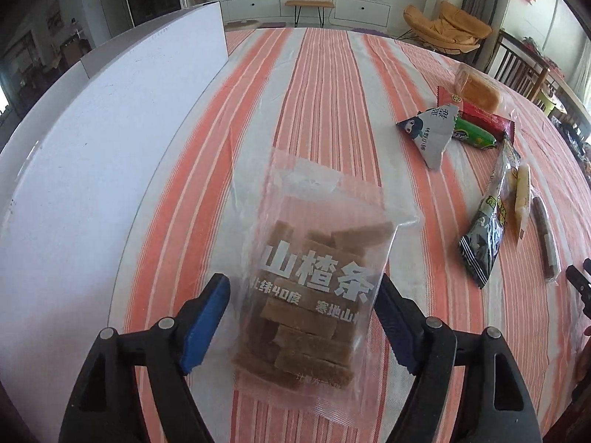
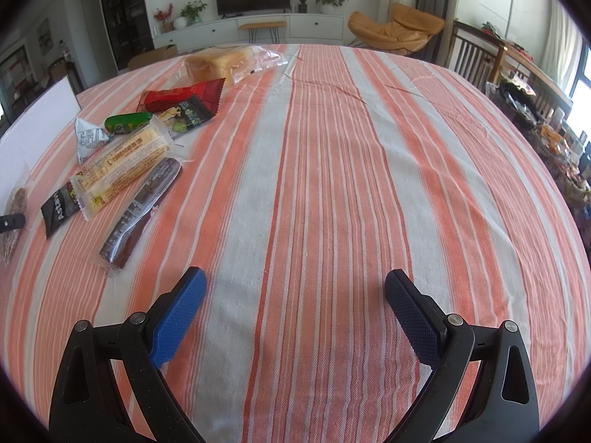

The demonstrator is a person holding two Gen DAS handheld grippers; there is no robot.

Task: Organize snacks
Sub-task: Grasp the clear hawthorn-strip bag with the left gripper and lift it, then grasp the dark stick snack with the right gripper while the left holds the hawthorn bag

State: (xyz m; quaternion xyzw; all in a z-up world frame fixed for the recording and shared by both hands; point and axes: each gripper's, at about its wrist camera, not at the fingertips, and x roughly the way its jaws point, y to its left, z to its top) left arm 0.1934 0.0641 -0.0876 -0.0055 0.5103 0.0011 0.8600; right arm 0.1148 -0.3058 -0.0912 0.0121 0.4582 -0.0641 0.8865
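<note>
One clear bag of brown strips (white print) between spread left fingers, seemingly unpinched; right fingers wide, empty.

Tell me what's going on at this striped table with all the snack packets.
A person is sorting snacks with two handheld grippers. The left gripper straddles a clear bag of brown hawthorn strips lying beside a white box, its fingers open around the bag rather than squeezing it. The right gripper hovers open over bare tablecloth. The remaining packets and a bread loaf lie clustered together, unsorted.
</note>
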